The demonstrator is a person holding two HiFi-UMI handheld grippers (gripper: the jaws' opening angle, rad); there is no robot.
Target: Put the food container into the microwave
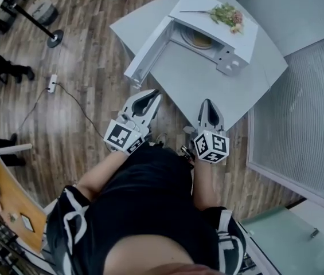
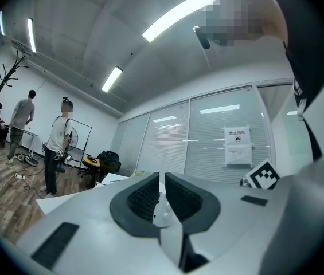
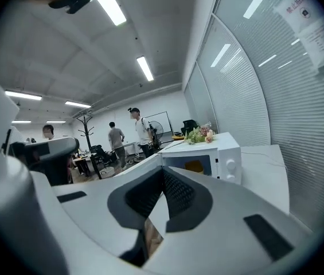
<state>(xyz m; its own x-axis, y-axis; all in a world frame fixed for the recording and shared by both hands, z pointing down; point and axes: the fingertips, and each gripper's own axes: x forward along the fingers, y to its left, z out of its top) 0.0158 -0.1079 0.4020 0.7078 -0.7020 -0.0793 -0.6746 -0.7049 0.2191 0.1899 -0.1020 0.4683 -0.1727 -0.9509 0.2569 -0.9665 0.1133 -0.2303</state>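
The white microwave [image 1: 237,55] stands on the white table [image 1: 207,93], its door [image 1: 149,50] swung wide open to the left. Inside the cavity sits the yellowish food container [image 1: 198,39], which the right gripper view shows as an orange patch [image 3: 195,166] in the microwave [image 3: 230,153]. My left gripper [image 1: 155,94] and right gripper [image 1: 207,102] hover side by side close to my body, at the table's near corner, well short of the microwave. Both are shut with nothing between the jaws, as seen on the left gripper [image 2: 160,182] and the right gripper [image 3: 163,173].
A bunch of flowers [image 1: 226,14] lies on top of the microwave. A glass partition with blinds [image 1: 305,107] runs along the right. A power strip and cable [image 1: 51,83] lie on the wooden floor at left. Several people [image 3: 139,132] stand far off by desks.
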